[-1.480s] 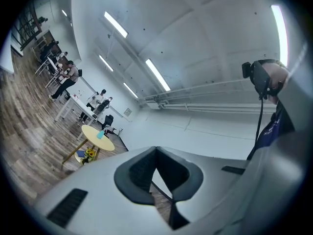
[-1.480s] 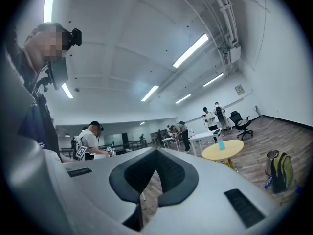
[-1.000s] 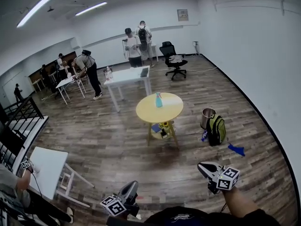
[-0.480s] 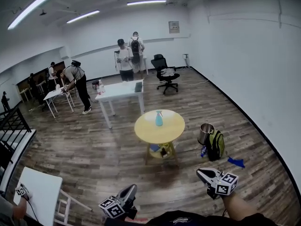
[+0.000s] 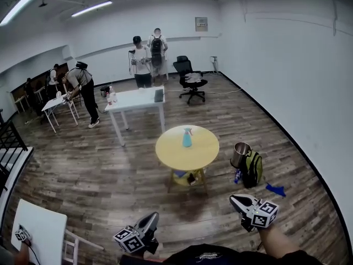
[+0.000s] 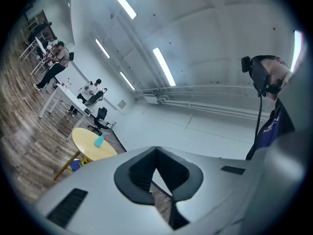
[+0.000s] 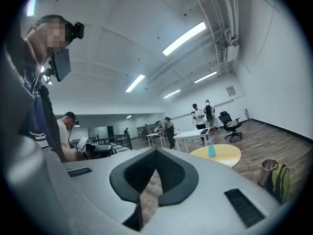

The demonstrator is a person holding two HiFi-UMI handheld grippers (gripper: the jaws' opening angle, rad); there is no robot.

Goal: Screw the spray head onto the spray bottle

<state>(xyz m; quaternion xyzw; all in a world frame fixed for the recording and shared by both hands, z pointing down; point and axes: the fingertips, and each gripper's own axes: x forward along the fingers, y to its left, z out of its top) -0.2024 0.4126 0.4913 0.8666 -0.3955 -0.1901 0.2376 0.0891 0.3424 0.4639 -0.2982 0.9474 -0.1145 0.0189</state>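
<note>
Far left: a small white table [image 5: 41, 228] stands at the lower-left edge of the head view, on the wooden floor [image 5: 99, 164]
Your left gripper [image 5: 153, 218]: low in the head view, pointing out into the room; its jaws are pressed together with nothing between them, and only floor shows through the slit
Back of the room: several people stand around a long white table [image 5: 135, 100], with a black office chair [image 5: 189, 77] to its right
Spray bottle [image 5: 187, 139]: blue and upright near the middle of the round yellow surface [image 5: 168, 150], well apart from both of your grippers
Spray head [image 5: 188, 130]: a pale top shows on the bottle, too small from here to tell how it sits
Under the surface: a low shelf [image 5: 187, 176] carries a few blue and yellow items
Your right gripper [image 5: 236, 199]: low at the right, aimed the same way – jaws closed tight and holding nothing
Right side: a metal bin [image 5: 240, 154] stands just beside a green backpack [image 5: 255, 167], with a blue scrap [image 5: 274, 189] on the floor nearby
</note>
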